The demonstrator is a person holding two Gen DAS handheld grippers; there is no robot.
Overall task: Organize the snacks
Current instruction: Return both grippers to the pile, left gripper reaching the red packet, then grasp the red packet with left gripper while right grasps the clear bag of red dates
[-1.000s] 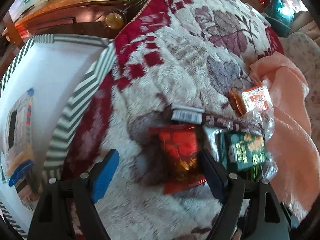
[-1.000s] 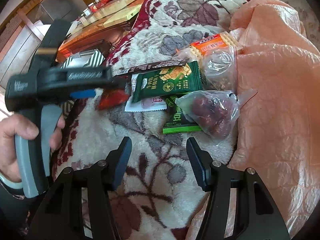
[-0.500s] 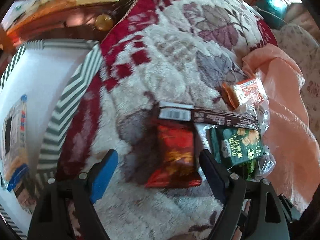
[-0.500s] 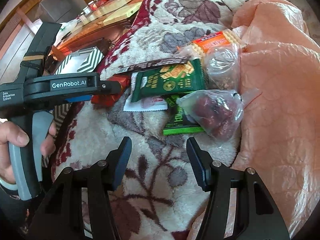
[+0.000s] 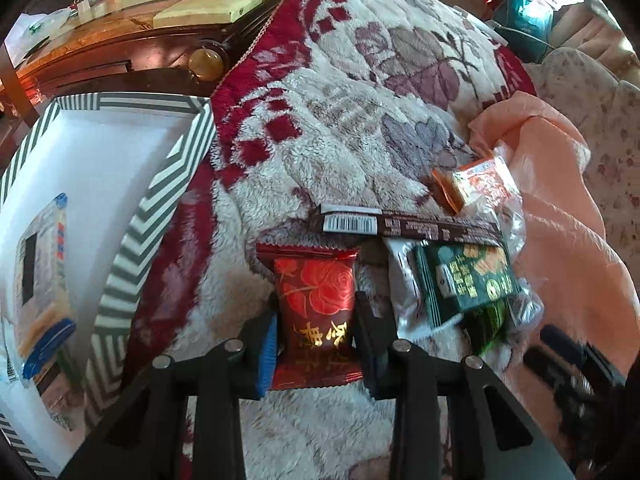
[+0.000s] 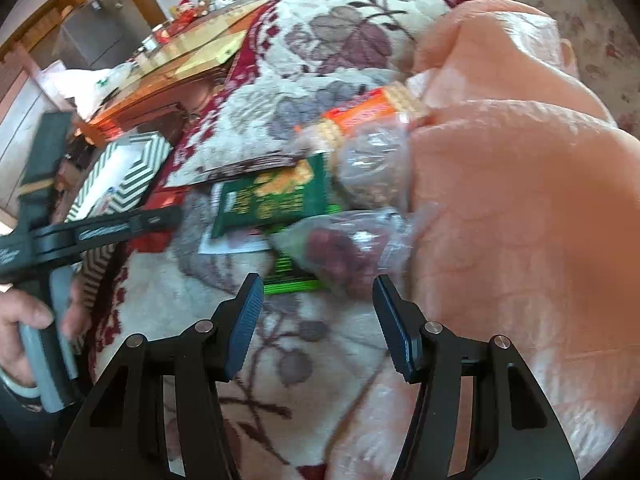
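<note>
Red foil snack packet (image 5: 316, 312), rose print, sits between the pads of the left gripper (image 5: 316, 334); jaws have just been closing and now press its sides, low on the packet near its bottom seam. Packet lies on the fleece blanket (image 5: 320, 128), at about 6 o'clock in the left wrist view. Risk, as I judge it: slick, puffy foil held near one end may slip or swing out on lifting, or the pads may snag blanket pile. Striped box (image 5: 160, 184) at 9 o'clock, open, white inside, holds one clear cracker pack with blue ends (image 5: 40, 280); little else visible in it. Right gripper (image 6: 316, 320) is empty, jaws about half apart, hovering over the blanket just short of the clear bag of dark red fruit (image 6: 344, 248). Green packet (image 6: 276, 200) and orange cracker pack (image 6: 368, 114) lie piled at 12 o'clock of it, against peach cloth (image 6: 500, 200).
</note>
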